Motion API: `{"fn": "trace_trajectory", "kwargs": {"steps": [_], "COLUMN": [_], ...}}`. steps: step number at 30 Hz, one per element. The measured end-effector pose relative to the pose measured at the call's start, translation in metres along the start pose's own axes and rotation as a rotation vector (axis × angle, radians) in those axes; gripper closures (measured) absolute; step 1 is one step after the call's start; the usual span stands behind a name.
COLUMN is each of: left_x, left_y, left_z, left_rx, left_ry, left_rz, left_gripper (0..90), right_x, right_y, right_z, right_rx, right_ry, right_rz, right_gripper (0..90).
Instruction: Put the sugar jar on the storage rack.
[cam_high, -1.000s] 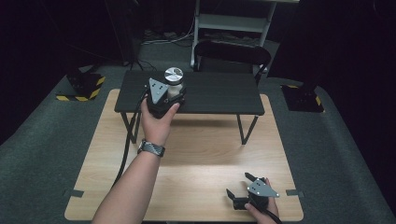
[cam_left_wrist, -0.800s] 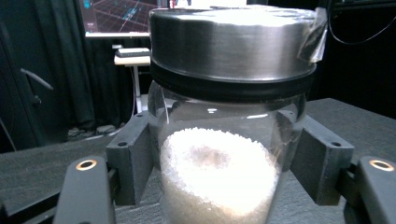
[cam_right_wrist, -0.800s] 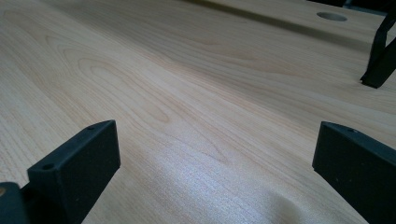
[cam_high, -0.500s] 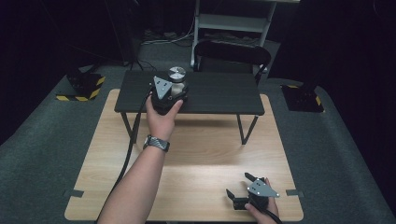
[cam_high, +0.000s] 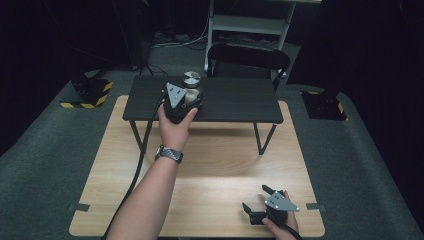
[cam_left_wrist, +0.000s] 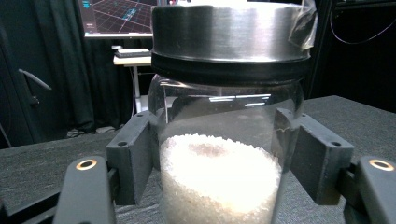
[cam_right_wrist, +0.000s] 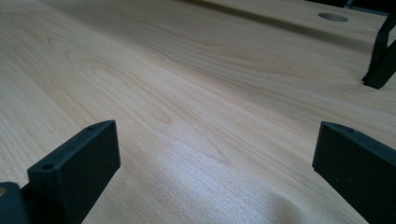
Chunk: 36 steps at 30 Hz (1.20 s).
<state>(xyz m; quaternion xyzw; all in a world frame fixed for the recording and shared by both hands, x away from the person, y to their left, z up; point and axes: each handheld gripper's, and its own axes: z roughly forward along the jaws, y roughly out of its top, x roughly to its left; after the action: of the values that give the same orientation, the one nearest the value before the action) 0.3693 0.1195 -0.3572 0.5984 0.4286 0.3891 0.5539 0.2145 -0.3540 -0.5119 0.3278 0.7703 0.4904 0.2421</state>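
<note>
Between the left gripper's (cam_left_wrist: 219, 163) jaws, clamped on its sides, stands the upright jar (cam_left_wrist: 224, 140); the right gripper (cam_high: 267, 210) rests near, jaws apart.

The room around the wooden table (cam_high: 220, 165) is very dark; light falls from above onto it; the small black table (cam_high: 235, 100) drops a soft shadow there; white grains (cam_left_wrist: 219, 172) glare; near jaws look blurry.

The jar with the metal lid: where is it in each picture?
High view: the jar stands on the black table, upper middle, at the left tool.
Left gripper view: centre, lid on top, white grains inside, a jaw on each side.
Right gripper view: wooden table and open jaws.
Shared landmark: the black table, whose leg shows at right.
</note>
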Motion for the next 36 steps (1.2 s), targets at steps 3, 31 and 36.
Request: {"fn": "trace_trajectory", "kwargs": {"steps": [3, 31, 36], "left_x": [0.0, 0.006, 0.012], "left_y": [0.0, -0.004, -0.014], "left_z": [0.0, -0.026, -0.047], "left_rx": [0.001, -0.024, -0.042], "left_ry": [0.001, -0.055, -0.048], "left_rz": [0.0, 0.02, 0.014], "left_gripper": [30.5, 0.4, 0.4], "right_x": [0.0, 0.001, 0.001], "right_y": [0.0, -0.002, -0.001], "right_z": [0.0, -0.001, -0.001], "right_rx": [-0.001, -0.008, -0.006], "right_ry": [0.0, -0.003, -0.004], "right_rz": [-0.001, -0.007, -0.008], "right_gripper": [0.7, 0.7, 0.7]}}
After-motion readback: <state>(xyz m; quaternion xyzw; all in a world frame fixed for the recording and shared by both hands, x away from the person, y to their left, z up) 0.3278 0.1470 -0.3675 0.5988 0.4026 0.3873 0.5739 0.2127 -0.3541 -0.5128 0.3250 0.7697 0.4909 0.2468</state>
